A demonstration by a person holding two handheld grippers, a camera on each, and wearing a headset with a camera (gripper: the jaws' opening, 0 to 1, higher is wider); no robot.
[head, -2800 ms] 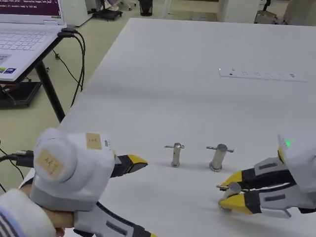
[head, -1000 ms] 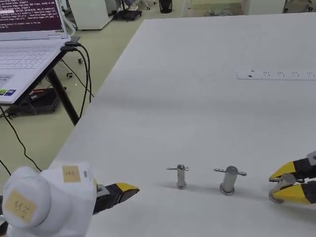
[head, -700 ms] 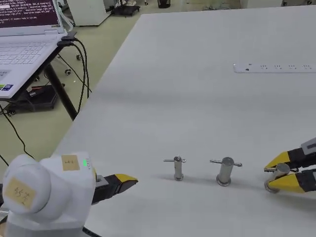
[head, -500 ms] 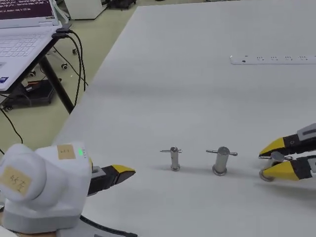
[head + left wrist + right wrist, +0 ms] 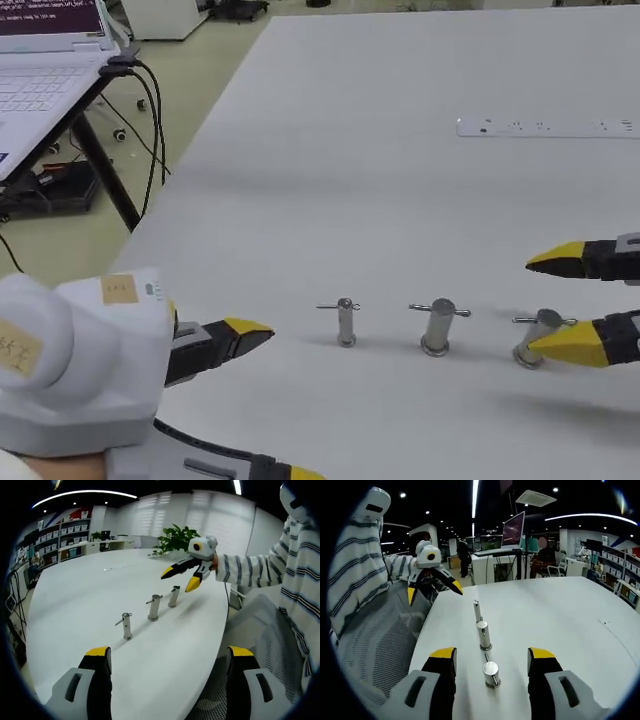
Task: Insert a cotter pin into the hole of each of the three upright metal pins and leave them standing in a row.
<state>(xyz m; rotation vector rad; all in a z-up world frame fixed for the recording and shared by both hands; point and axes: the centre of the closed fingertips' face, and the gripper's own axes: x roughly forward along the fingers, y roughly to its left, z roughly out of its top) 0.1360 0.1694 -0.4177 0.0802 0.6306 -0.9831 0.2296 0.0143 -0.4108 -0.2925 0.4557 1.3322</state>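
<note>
While spread wide, straddling end pin (image 5: pixel 528 340) of a cottered three-pin row (image 5: pixel 437 327) near front edge of table (image 5: pixel 400 150): right gripper (image 5: pixel 532 304); left gripper (image 5: pixel 170 652) likewise apart, stickers (image 5: pixel 119 289) illegible.

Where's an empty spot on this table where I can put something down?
The big bare stretch of table between the row of three pins and the power strip is free. It is crowded along the row, where the right gripper hangs open with the end pin between its jaws.
</note>
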